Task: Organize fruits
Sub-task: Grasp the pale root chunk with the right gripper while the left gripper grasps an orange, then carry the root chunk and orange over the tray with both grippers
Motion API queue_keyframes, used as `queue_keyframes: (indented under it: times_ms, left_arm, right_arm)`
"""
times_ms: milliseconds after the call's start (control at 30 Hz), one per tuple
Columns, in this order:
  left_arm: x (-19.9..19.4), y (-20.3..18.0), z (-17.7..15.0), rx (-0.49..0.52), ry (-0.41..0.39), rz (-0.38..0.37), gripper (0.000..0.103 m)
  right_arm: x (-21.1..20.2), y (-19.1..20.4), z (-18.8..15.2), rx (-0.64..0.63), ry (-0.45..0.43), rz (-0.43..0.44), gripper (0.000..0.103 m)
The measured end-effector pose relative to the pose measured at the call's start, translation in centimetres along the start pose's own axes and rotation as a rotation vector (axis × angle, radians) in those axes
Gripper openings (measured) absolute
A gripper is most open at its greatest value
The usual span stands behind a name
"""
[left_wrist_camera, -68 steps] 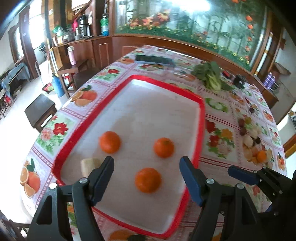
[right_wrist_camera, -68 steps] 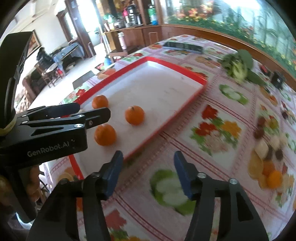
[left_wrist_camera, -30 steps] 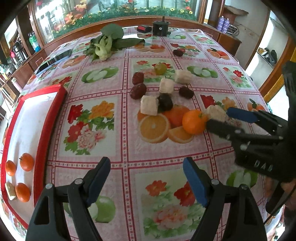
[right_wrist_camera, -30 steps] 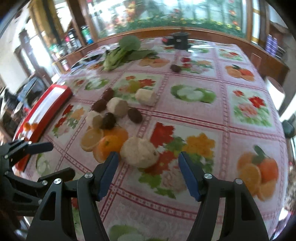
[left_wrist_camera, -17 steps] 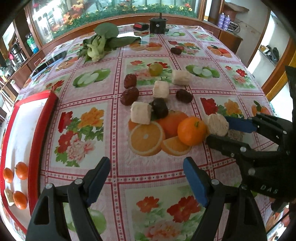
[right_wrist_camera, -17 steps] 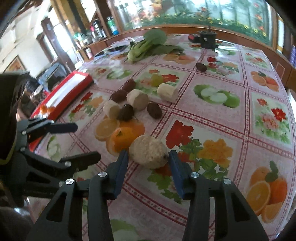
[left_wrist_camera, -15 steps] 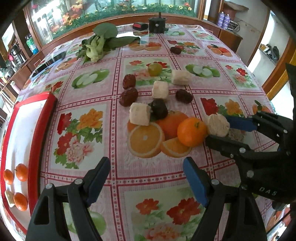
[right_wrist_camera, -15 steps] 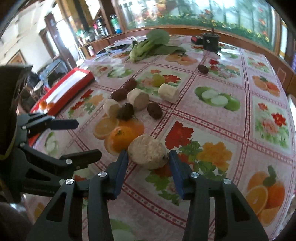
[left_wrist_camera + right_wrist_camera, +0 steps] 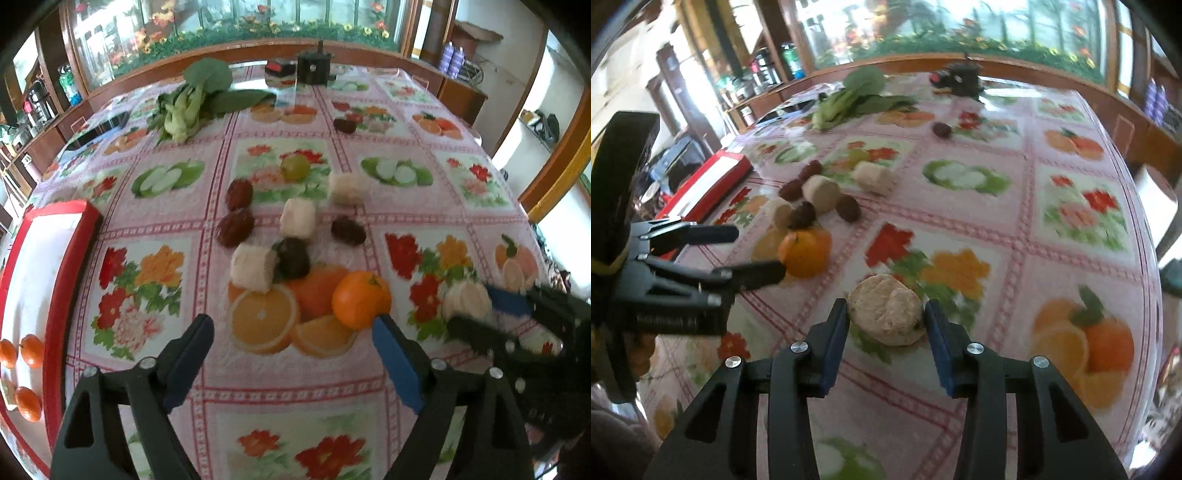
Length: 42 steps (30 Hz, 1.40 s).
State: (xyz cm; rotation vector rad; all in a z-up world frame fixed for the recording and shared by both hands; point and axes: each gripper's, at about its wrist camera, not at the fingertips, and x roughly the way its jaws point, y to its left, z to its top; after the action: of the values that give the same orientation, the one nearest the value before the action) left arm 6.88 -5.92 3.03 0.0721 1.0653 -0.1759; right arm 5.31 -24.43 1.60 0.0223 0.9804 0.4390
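Clamping a rough, beige, round-cut chunk (image 9: 885, 311) over the glossy flowered tablecloth (image 9: 997, 229), the right gripper (image 9: 886, 345) grips it; the left gripper (image 9: 291, 363) gapes wide near a smooth orange mandarin (image 9: 360, 304).

4 oranges (image 9: 360, 304), 4 pale chunks (image 9: 253, 266), 5 dark fruits (image 9: 234, 226), 1 green fruit (image 9: 294, 167), 1 tray (image 9: 59, 295).

Daylight floods a fruit-patterned tablecloth (image 9: 155, 258) from windows (image 9: 236, 18) at the far wall.
Window glass blows out to white glare; shadows under the fruit stay soft. Fisheye bending curves the table edges, with black vignette in the corners. The right wrist view is smeared throughout; the right gripper (image 9: 476, 310) blurs in the left view.
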Motion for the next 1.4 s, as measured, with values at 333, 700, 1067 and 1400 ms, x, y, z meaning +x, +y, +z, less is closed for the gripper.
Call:
queue_keyframes:
  times_ms: [333,700,1067,1400]
  left_arm:
    - [-0.2,-1.9,0.6,-0.01,-0.02,-0.063,0.092]
    - [2.0,-1.6,0.8,-0.041,-0.013,-0.053,0.063]
    - [0.6,-1.2,-0.8,-0.025,-0.012,-0.102,0.036]
    - [-1.5,1.6,-4.9,-0.056,0.009,-0.125,0.037]
  right_arm:
    - [-0.3,-0.9,-0.3,0.068,-0.024,0.037,0.043]
    - [-0.5,-1.4,-0.6,0.094,-0.041,0.062,0.043]
    - [-1.0,-0.3,-1.2,0.073,-0.063,0.006,0.042]
    - [-2.7,1.5,-1.7,0.079,-0.079,-0.038,0.042]
